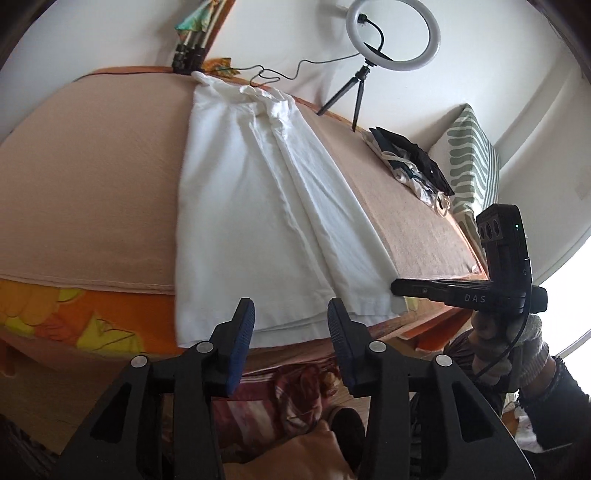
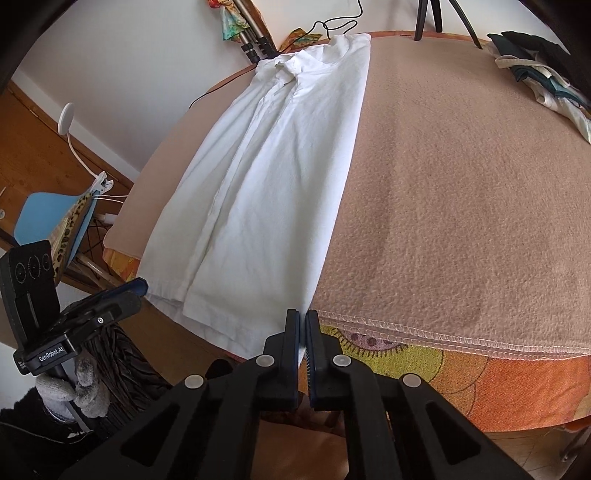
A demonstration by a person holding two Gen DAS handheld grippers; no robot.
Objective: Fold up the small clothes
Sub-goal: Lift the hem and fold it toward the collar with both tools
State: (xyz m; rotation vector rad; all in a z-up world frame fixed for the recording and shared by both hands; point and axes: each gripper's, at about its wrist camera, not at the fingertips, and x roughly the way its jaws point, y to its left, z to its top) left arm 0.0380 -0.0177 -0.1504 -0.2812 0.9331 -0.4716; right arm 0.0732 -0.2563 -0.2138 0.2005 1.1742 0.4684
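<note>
A white shirt (image 1: 258, 206) (image 2: 266, 177) lies flat and lengthwise on the beige blanket (image 2: 461, 184), collar at the far edge and hem at the near edge. My left gripper (image 1: 291, 314) stands open at the hem, with its blue pads (image 1: 243, 321) either side of the cloth edge and not pressing it. In the right wrist view it shows at the shirt's left hem corner (image 2: 138, 286). My right gripper (image 2: 303, 321) is shut on the shirt's right hem corner, white cloth showing between its pads. Its tip (image 1: 394, 288) also shows in the left wrist view.
A ring light on a tripod (image 1: 393, 33) stands at the far edge. A pile of dark and pale clothes (image 1: 410, 158) (image 2: 543, 62) lies at the far right. Beyond it is a striped cushion (image 1: 469, 162). A blue chair (image 2: 40, 218) stands left of the table. An orange floral cover (image 2: 443, 369) hangs below the blanket.
</note>
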